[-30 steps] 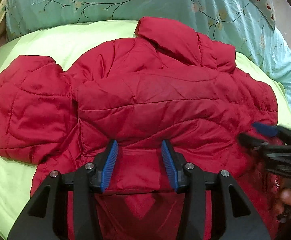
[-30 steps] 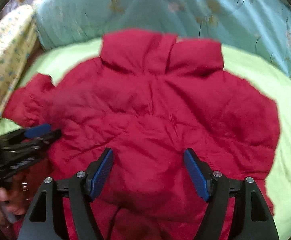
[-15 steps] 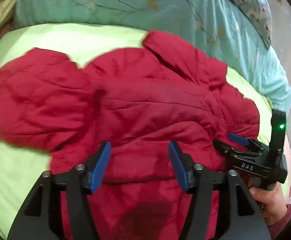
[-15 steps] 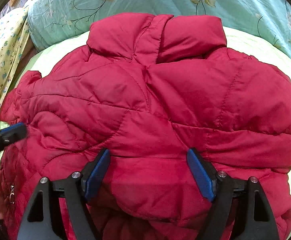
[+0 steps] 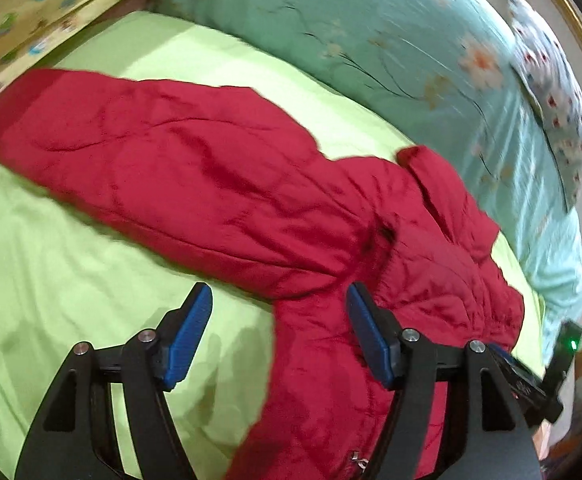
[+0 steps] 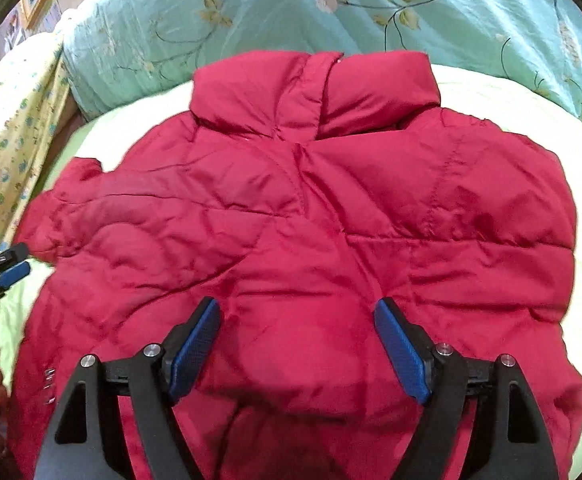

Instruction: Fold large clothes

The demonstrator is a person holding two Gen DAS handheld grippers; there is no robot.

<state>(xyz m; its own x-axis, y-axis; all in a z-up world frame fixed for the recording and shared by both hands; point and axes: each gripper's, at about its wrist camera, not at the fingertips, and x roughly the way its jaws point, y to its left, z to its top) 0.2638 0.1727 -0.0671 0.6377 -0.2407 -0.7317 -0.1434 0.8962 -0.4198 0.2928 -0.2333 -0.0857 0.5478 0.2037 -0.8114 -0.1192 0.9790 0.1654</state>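
Left gripper (image 5: 279,336) now swung toward the jacket's outstretched sleeve, fingers opening, unpinched hem between them, right gripper (image 6: 297,348) fingers spread above the back panel, red jacket (image 6: 299,216) flat on green bed (image 5: 71,264), teal quilt (image 6: 275,4) beyond

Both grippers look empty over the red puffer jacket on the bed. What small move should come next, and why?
Probably carry the left gripper, its jaws opening with nothing between them, toward the outstretched sleeve of the red quilted puffer jacket. That sleeve lies flat on the lime-green bedsheet, unfolded, while the right gripper hangs open over the jacket's body.
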